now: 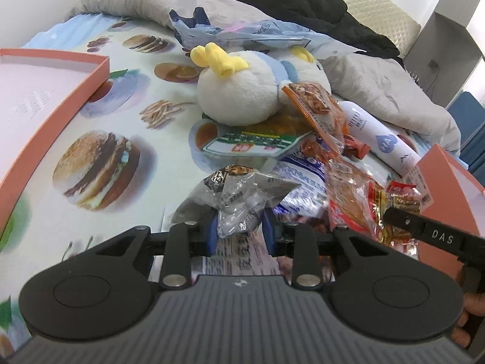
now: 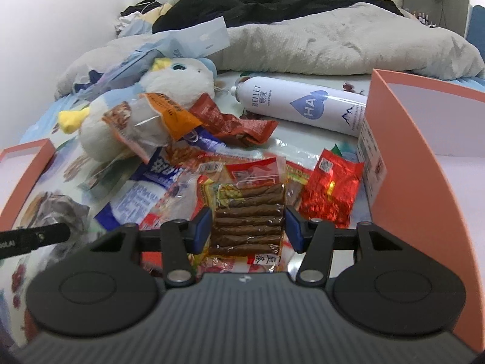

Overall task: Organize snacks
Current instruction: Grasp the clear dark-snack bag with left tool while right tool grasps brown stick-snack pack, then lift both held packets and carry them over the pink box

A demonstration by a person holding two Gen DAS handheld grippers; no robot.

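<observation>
Left wrist view shows the left gripper [image 1: 239, 230] with its blue pads [image 1: 212, 233] pinched onto a crumpled silver-grey foil snack packet [image 1: 242, 200], which bulges up between them above the bedsheet printed with burgers and fries [image 1: 100, 170]. Just beyond lies the heap of snacks: a blue-and-white plastic bag [image 1: 298, 173], a clear orange-edged packet of brown pieces [image 1: 318, 112], and a flat green-and-white sachet [image 1: 254, 144] under a white plush bird with yellow feet [image 1: 242, 91]. A shallow coral-pink cardboard box lid [image 1: 60, 103] sits at the left edge, and a second coral-pink box [image 1: 448, 188] stands at the right. A white spray can with a blue heart label [image 1: 382, 136] lies on its side behind the heap, near a rumpled grey blanket [image 1: 394, 91]. The black finger of the right gripper [image 1: 424, 230] reaches in from the right.

From the right wrist view, the right gripper [image 2: 247, 227] has its pads closed against both sides of a clear pack of dark brown snack sticks [image 2: 248, 218], holding it over the heap. Beside it on the right lies a shiny red foil packet [image 2: 330, 191], close to the wall of the coral-pink box [image 2: 409, 157]. The spray can [image 2: 303, 106] lies farther back, the plush bird [image 2: 145, 103] at the left.
</observation>
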